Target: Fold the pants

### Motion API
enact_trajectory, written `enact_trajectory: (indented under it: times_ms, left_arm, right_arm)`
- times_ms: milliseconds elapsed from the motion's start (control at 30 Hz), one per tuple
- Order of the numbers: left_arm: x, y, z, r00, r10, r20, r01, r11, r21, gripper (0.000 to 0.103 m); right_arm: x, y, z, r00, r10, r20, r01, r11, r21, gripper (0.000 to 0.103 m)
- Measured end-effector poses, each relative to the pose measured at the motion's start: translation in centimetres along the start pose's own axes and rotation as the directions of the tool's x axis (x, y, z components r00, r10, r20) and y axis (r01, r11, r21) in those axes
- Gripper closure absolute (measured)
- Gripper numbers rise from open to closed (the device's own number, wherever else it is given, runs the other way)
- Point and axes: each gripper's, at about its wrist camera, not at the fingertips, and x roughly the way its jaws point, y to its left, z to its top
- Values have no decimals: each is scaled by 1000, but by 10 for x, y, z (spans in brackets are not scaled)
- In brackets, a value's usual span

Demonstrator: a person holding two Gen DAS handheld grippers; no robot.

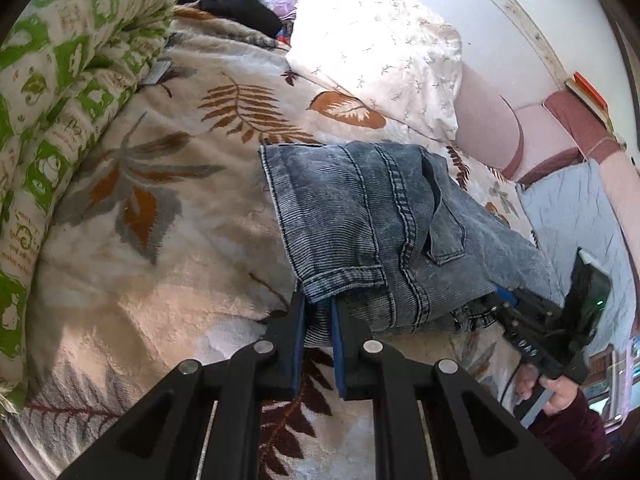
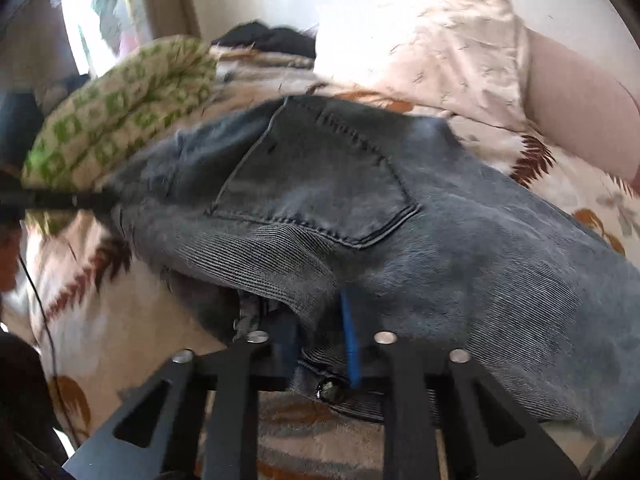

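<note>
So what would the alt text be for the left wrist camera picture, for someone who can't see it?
A black left gripper pinches the near edge of folded grey-blue jeans lying on a leaf-patterned blanket. At the right, a hand holds the right gripper against the jeans' other side. A green-patterned quilt and a white pillow lie behind.

A soft cream blanket with brown and grey leaves (image 1: pixel 168 240) covers the bed. A rolled green and white quilt (image 1: pixel 64 92) lies along its left side. A white pillow with tiny flowers (image 1: pixel 384 56) sits near a pink padded headboard (image 1: pixel 532 136). Black clothes (image 1: pixel 236 4) lie far back.
</note>
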Motion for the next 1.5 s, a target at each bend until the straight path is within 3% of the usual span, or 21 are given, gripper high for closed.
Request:
enact_trajectory:
  times_ms: [133,267,367,467,500,533,567,667,767,900,1000,1133,1233,1267,1333,1400,1500]
  left_arm:
    - [-2,1,-1,1000,8,4,-8,1000,2,89]
    - [-9,0,-9,1000,16,8,-16,1000,24,89]
    - [-2,2,-15,999,52,-14,-51,998,38,89]
    - [19,7,-19,992,106,-70,-103,994,42,88]
    - [20,10,-18,992,102,-73,-100,995,24,88]
    - [17,10,-17,993,98,-65,-98,995,14,88]
    - [11,9,-13,994,105,-42,-105,994,15,86]
    - [-9,0,-4,982,182,44,-183,983,28,83]
    - [-26,-19,8,961,218,168,-224,974,17,83]
    - [-32,-69,24,920,220,323,-259,962,83,83]
    - [-15,-100,32,919,161,361,-222,966,134,80]
    - [46,-111,40,940,205,271,-260,948,185,79]
    - [89,-93,41,926,330,181,-361,915,181,73]
    - [98,-85,42,928,336,159,-362,915,178,69]
    - [100,-72,45,943,301,143,-321,936,144,68]
    - [96,-72,47,938,307,162,-328,935,131,67]
    - [98,-75,48,933,310,181,-335,934,125,67]
  right_arm:
    - [-23,7,-3,999,-11,53,11,1000,-14,92]
    - [-43,15,-10,998,30,59,-28,999,-18,92]
    - [-43,23,-18,999,32,27,-31,998,-54,92]
    - [-12,20,-29,993,66,-100,-71,997,-43,90]
    - [-11,20,-31,994,67,-82,-72,996,-61,89]
    - [-15,20,-29,994,81,-73,-86,994,-64,83]
    - [-20,18,-26,990,112,-84,-116,992,-46,71]
    - [-44,0,-23,975,215,-60,-215,977,14,43]
    - [-67,-32,-26,981,194,13,-195,977,88,38]
    - [-76,-82,-32,996,66,63,-81,960,268,38]
    - [-88,-117,-36,996,-28,82,-1,941,338,38]
    - [-101,-180,-49,988,-125,95,70,891,448,38]
    - [-87,-232,-68,976,-206,-64,208,821,531,42]
    - [-85,-247,-77,979,-190,-75,200,811,550,58]
    - [-98,-267,-85,988,-148,-44,146,803,577,73]
    - [-119,-286,-93,976,-215,-37,192,767,613,72]
    - [-138,-305,-96,989,-144,25,90,738,669,71]
